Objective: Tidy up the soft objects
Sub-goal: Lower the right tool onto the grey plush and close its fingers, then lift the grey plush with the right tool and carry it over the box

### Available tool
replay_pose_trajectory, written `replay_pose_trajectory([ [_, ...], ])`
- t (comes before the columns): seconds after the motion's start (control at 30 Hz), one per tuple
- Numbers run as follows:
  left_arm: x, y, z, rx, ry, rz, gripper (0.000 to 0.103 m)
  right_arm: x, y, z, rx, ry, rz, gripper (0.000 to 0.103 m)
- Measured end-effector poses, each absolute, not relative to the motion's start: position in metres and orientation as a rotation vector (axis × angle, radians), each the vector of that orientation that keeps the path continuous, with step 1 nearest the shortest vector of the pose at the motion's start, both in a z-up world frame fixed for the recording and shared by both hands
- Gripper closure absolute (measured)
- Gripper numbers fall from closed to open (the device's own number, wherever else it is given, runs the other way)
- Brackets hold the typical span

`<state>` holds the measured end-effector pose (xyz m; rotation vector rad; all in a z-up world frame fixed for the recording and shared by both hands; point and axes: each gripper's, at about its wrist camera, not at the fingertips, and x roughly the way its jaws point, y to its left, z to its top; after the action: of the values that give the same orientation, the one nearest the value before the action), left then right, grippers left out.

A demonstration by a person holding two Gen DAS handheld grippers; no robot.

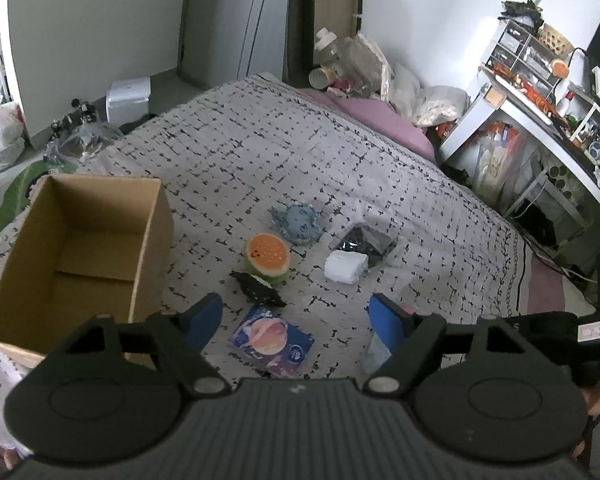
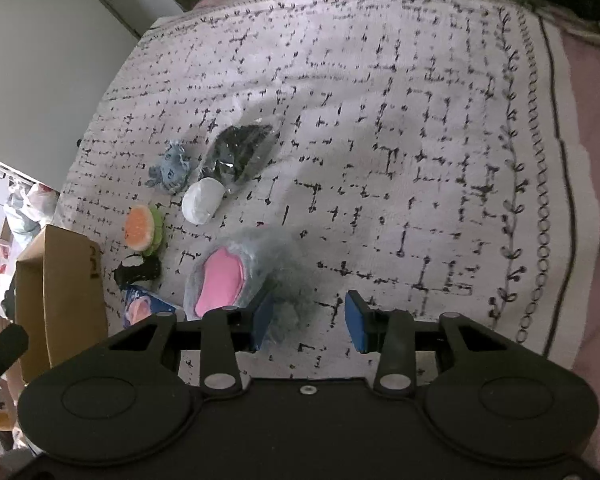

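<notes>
A bed covered by a grey patterned blanket [image 1: 300, 152] is seen in both wrist views, with an open cardboard box [image 1: 80, 248] standing empty on its left part. The left gripper [image 1: 296, 316] is held above the blanket with its jaws spread wide and nothing between them; a blue packet with a pink picture [image 1: 270, 340] lies just below the gap. Beyond it are laid a black item [image 1: 258, 288], an orange-and-green slice toy [image 1: 267, 258], a blue-grey plush [image 1: 298, 222], a white bundle [image 1: 346, 266] and a dark item in clear wrap [image 1: 366, 242]. The right gripper [image 2: 310, 320] is seen partly closed, and no object is pinched; a fluffy grey plush with a pink ear [image 2: 236, 280] is lying against its left blue pad [image 2: 262, 318], while bare blanket shows in the gap
</notes>
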<state>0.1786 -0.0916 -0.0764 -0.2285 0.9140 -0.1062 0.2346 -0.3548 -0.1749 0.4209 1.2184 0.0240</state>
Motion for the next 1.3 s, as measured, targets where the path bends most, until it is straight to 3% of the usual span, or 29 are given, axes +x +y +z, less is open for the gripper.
replay_pose_trajectory([
  [0.37, 0.205, -0.107, -0.106, -0.263, 0.991, -0.138, 0.038, 0.255, -0.352, -0.195, 0.484, 1.258, 0.084, 0.060],
  [0.5, 0.214, -0.113, -0.116, -0.279, 1.016, -0.154, 0.045, 0.260, -0.353, -0.201, 0.533, 1.256, 0.108, 0.045],
  [0.67, 0.223, -0.119, -0.126, -0.297, 1.042, -0.172, 0.050, 0.265, -0.354, -0.206, 0.594, 1.242, 0.166, 0.045],
  [0.83, 0.233, -0.127, -0.135, -0.314, 1.061, -0.189, 0.050, 0.266, -0.353, -0.209, 0.645, 1.221, 0.223, 0.056],
  [1.0, 0.240, -0.130, -0.148, -0.334, 1.088, -0.178, 0.050, 0.271, -0.351, -0.216, 0.691, 1.222, 0.252, 0.058],
  [1.2, 0.249, -0.131, -0.166, -0.398, 1.125, -0.185, 0.065, 0.272, -0.348, -0.222, 0.728, 1.205, 0.250, 0.076],
  [1.3, 0.253, -0.131, -0.174, -0.425, 1.136, -0.179, 0.066, 0.271, -0.349, -0.220, 0.729, 1.191, 0.243, 0.081],
])
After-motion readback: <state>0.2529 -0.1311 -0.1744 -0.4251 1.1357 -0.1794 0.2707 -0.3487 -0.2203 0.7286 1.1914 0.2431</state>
